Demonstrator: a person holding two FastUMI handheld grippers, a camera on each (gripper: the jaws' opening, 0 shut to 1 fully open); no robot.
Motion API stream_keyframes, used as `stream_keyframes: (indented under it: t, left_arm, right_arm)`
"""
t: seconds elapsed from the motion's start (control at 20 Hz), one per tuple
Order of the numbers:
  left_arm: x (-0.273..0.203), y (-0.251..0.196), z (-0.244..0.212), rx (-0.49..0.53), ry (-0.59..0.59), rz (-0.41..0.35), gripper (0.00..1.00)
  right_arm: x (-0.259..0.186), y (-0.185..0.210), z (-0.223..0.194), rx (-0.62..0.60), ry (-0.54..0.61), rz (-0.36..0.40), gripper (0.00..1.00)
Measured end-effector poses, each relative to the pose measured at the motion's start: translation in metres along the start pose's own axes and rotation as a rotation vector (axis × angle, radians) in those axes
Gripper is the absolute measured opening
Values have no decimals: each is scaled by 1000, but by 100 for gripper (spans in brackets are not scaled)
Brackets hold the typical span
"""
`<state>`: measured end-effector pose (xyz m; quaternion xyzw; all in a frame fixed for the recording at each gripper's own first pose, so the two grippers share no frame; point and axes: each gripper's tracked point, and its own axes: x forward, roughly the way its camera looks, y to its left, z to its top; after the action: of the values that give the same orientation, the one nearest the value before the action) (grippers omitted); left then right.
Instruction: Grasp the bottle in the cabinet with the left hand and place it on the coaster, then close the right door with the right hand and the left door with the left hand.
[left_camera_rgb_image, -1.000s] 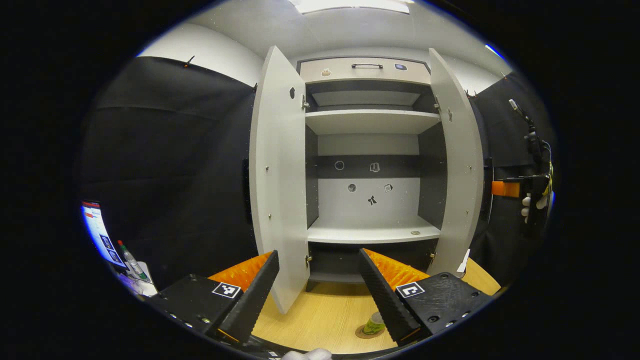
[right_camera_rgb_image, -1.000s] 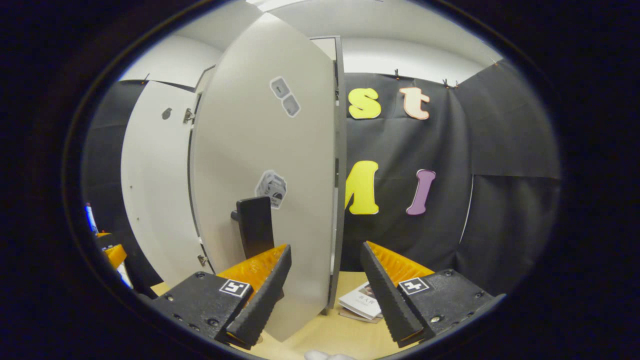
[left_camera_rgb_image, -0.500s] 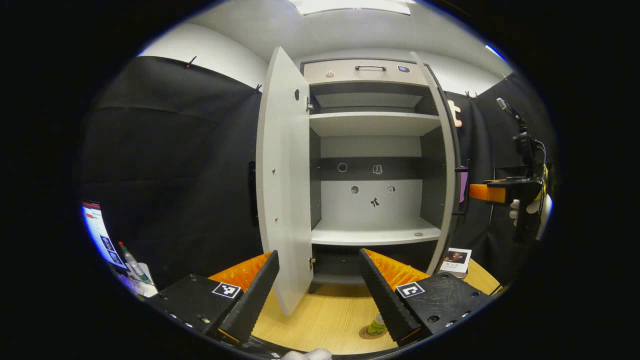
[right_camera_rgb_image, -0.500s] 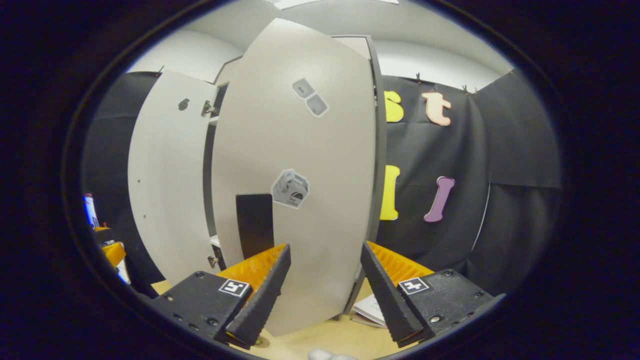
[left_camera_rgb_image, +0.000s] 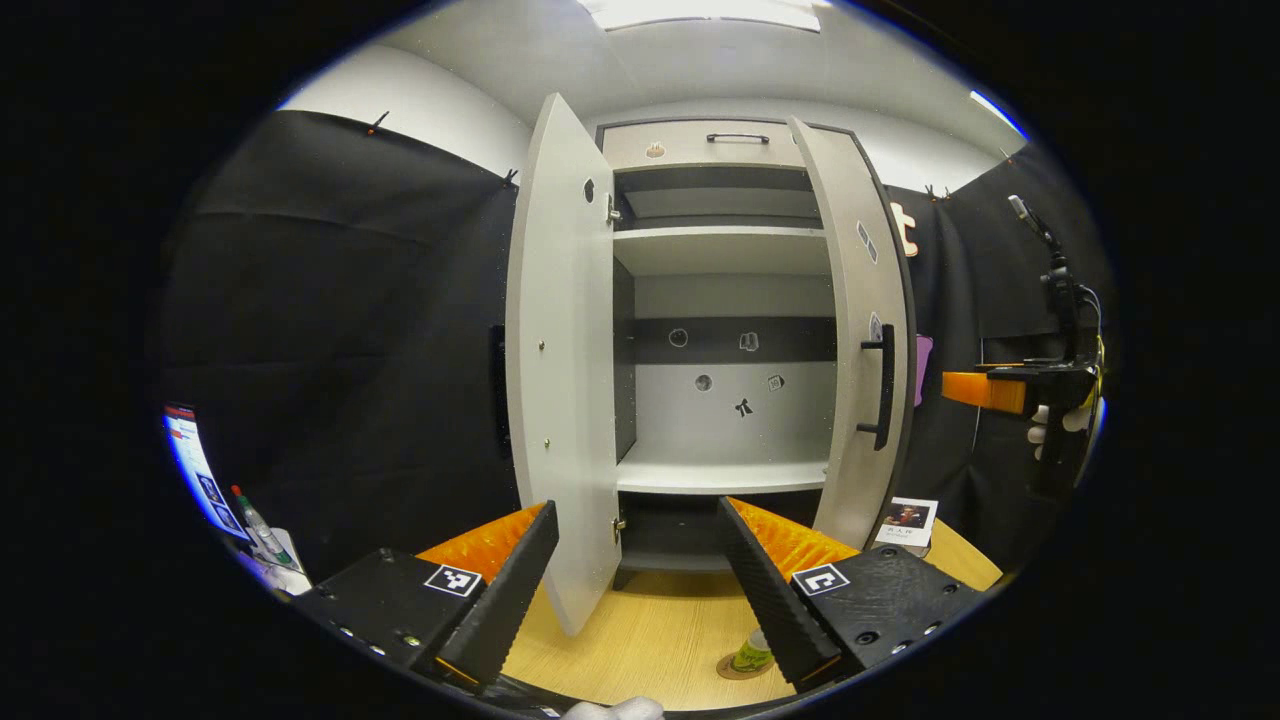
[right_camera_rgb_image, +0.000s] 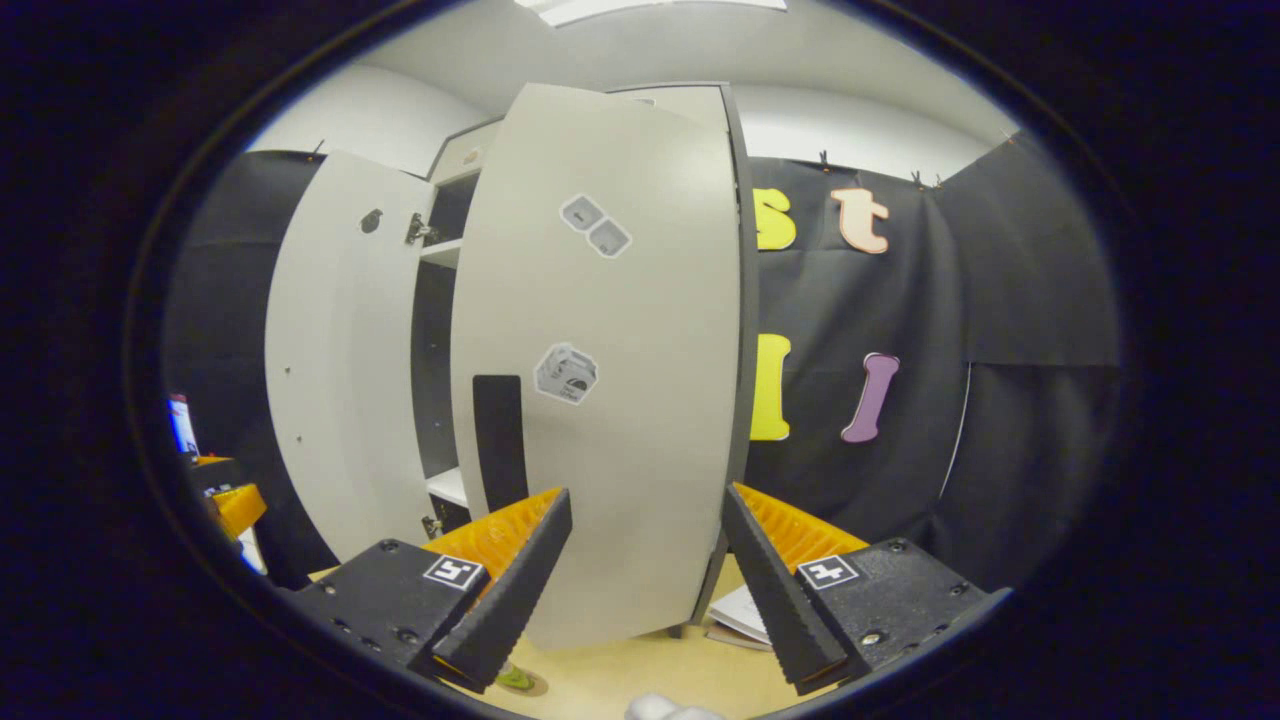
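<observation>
The bottle (left_camera_rgb_image: 750, 652) stands on the coaster (left_camera_rgb_image: 738, 668) on the wooden table (left_camera_rgb_image: 650, 630), low in the left gripper view and just beside the inner edge of that gripper's right-hand finger, so the placing step looks done and the cabinet shelves ahead are bare. The left gripper (left_camera_rgb_image: 637, 590) is spread wide and holds nothing; it points straight at the open cabinet from a little way back, level and squarely in front, with the left door (left_camera_rgb_image: 560, 370) standing edge-on just beyond its left-hand finger, a sensible waiting post for that door's turn. The right door (right_camera_rgb_image: 610, 400) is partly swung in, its outer face turned toward the right gripper (right_camera_rgb_image: 645, 585), which is likewise wide apart and empty, aimed level at the lower part of the panel, with the dark handle (right_camera_rgb_image: 498, 440) above its left-hand finger. Whether a fingertip touches the panel I cannot tell; judged from the aim, this is a push on the door face rather than a grip on the handle. In the left gripper view the right gripper (left_camera_rgb_image: 985, 390) is held out to the right of that door, a gloved hand (left_camera_rgb_image: 1050, 425) behind it, and a small booklet (left_camera_rgb_image: 905, 520) lies on the table near the door's foot.
</observation>
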<state>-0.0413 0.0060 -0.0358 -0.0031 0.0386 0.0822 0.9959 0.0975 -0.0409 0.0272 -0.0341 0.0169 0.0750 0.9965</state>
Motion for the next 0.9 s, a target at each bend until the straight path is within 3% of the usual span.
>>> stream_keyframes:
  t: [0.5, 0.9]
  left_arm:
    - [8, 21, 5, 2, -20, -42, 96]
    - [32, 105, 16, 24, -56, 58, 96]
  right_arm:
    - [-40, 3, -44, 41, 83, -49, 99]
    - [-77, 16, -73, 65, 126, -81, 99]
